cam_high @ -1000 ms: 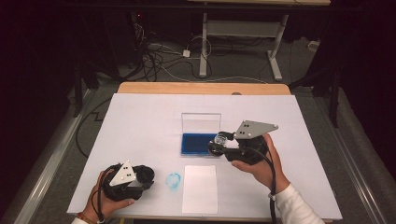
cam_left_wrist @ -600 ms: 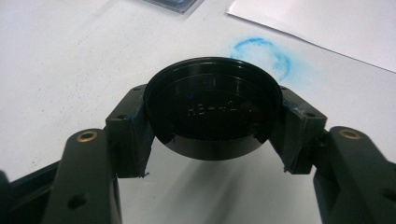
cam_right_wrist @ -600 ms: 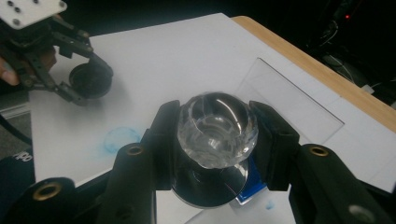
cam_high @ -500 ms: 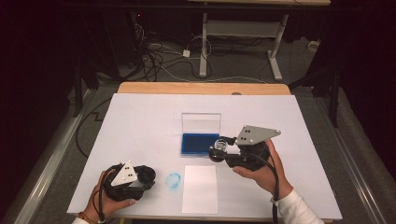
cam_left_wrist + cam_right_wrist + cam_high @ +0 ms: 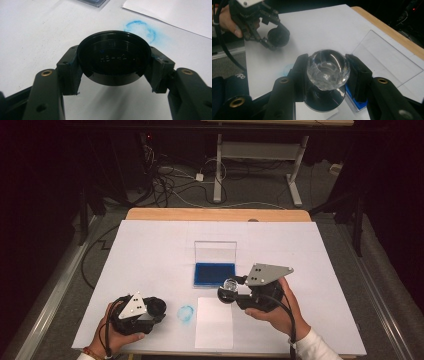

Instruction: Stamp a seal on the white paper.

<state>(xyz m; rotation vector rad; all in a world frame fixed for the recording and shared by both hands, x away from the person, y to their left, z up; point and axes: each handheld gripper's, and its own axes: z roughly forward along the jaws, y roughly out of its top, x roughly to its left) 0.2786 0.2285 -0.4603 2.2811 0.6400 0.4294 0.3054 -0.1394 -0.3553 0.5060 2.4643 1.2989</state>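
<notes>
My right gripper [image 5: 227,290] is shut on a round stamp [image 5: 328,68] with a clear faceted knob and a black base. It hovers at the near edge of the blue ink pad [image 5: 215,273], just above the white paper sheet [image 5: 214,321]. The pad lies in a clear case with its lid [image 5: 215,252] standing open. My left gripper [image 5: 159,309] rests low at the near left, shut on the stamp's black round cap [image 5: 113,57]. A smudged blue ring mark [image 5: 186,312] lies on the table cover between the left gripper and the paper.
A white cover [image 5: 150,250] spreads over the wooden table [image 5: 215,214]. The table's near edge runs just below both hands. Cables and desk legs lie on the floor beyond the far edge.
My right gripper has drawn the stamp back from over the ink pad toward the near side, to the pad's front edge by the paper. The left gripper has stayed put.
</notes>
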